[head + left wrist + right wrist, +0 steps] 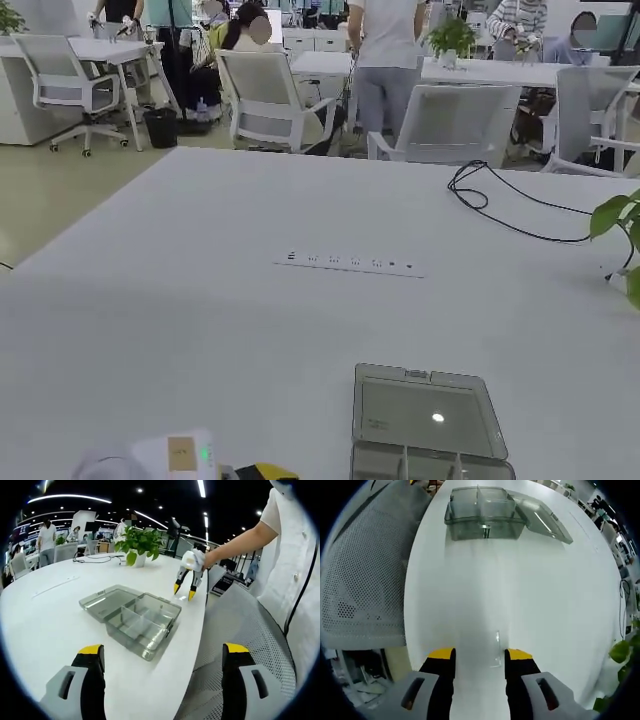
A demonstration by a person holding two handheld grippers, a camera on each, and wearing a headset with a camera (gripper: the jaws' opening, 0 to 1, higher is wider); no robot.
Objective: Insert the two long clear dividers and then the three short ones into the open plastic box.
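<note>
1. Head view: box point(430, 466) sits lid-open at the bench's point(250, 330) near edge, within reach.
2. Left gripper view: left gripper point(163, 649) spread, empty, standing clear; right gripper point(183, 592) points down beside the box.
3. Right gripper view: jaws spread astride a clear divider point(496, 647) lying flat near that edge, probably aligned for pinching.

Left gripper point(162, 649), right gripper point(480, 653): jaws apart.

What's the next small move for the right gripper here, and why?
Probably lower the right gripper and close on the clear divider: it sits on the table between the open jaws, while the open box waits farther ahead.
</note>
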